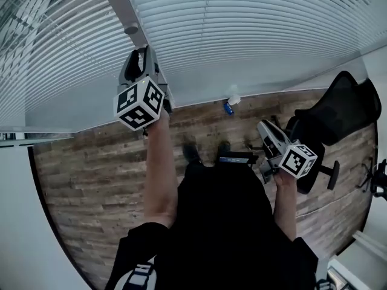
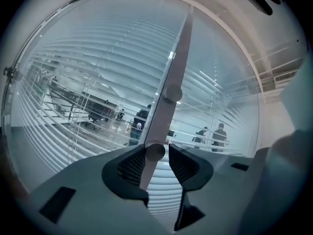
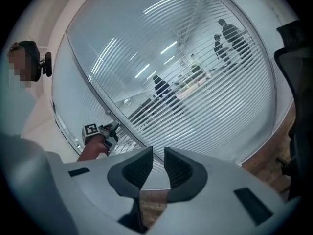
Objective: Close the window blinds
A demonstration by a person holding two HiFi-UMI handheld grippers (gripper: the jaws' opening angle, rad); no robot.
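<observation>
Window blinds (image 1: 242, 23) fill the background; left gripper (image 2: 157, 156) seemingly straddles a knob (image 2: 155, 151).

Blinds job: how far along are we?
Done: nothing visible; people beyond show through the slats. In hand: left gripper has its fingers open around the lower knob on the mullion, not clamped. Right gripper hangs open, empty. Left: grip the knob and probably turn it until the slats shut.

Head view steeply downward, gripper views close-up forward, all share blinds (image 1: 242, 23)
</observation>
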